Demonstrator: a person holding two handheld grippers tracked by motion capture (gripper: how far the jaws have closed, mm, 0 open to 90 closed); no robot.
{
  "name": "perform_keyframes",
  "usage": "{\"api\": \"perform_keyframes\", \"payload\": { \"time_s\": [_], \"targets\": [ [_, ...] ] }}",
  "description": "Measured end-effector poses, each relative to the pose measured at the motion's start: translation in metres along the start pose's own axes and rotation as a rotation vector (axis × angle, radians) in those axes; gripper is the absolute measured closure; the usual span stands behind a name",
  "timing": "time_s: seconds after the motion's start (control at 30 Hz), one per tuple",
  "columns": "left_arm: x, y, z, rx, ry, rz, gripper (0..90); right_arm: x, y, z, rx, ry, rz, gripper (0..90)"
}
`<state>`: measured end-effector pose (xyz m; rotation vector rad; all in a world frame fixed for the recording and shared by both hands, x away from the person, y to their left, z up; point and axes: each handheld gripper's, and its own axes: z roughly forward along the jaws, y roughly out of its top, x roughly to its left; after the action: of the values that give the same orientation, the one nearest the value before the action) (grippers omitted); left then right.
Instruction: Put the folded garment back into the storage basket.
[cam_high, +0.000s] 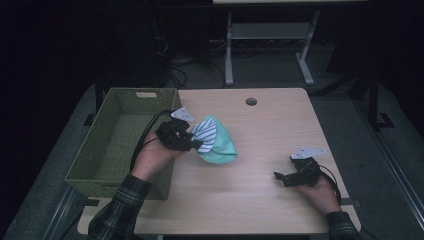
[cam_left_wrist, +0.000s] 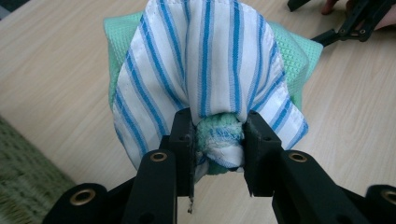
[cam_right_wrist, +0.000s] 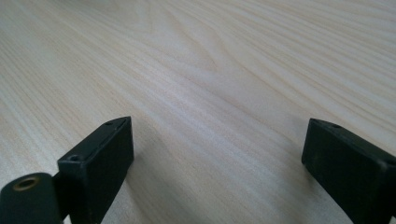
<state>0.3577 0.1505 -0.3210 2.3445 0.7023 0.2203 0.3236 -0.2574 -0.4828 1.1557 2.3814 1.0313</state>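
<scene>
- On the wooden surface (cam_high: 260, 150), seen from the high view, the left gripper (cam_high: 192, 142) sits left of centre with a bundle of cloths at its tip, next to a green woven basket (cam_high: 100, 165) that stands at the surface's left edge
- From above, the high view takes in what the gripper cameras miss: the basket's full outline, a round cable hole (cam_high: 251, 101) near the far edge of the surface, both plaid sleeves, and the right gripper (cam_high: 281, 177) resting low near the right front corner, well apart from the cloths
- Closer in, the left gripper view gives the detail the high view blurs: a white cloth with blue stripes (cam_left_wrist: 205, 65) draped in front of a mint-green waffle-weave cloth (cam_left_wrist: 289, 56), both gathered into a tight wad where the jaws meet them
- The striped cloth fans upward and outward from that pinch, its stitched hem visible along the top, while the green cloth shows behind it on both sides
- The bundle is just beside the basket's right wall, over the bare surface; whether its lower edge touches the wood cannot be told
- The left gripper (cam_left_wrist: 217, 140) is partly closed, its two black jaws clamped on the bunched fabric of both cloths
- The right gripper (cam_right_wrist: 217, 154) stands wide open with nothing between its jaws, just pale wood grain under them
</scene>
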Motion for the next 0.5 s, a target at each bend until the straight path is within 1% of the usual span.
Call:
{"api": "perform_keyframes", "payload": {
  "time_s": [0.4,0.5],
  "targets": [
    [0.018,-0.007,-0.026,-0.019,0.067,-0.039,68.2,0.0,0.0,0.0,0.0,-0.002,0.002,8.6],
    [0.023,-0.009,-0.033,-0.029,0.081,-0.056,68.2,0.0,0.0,0.0,0.0,-0.002,0.002,8.6]
  ]
}}
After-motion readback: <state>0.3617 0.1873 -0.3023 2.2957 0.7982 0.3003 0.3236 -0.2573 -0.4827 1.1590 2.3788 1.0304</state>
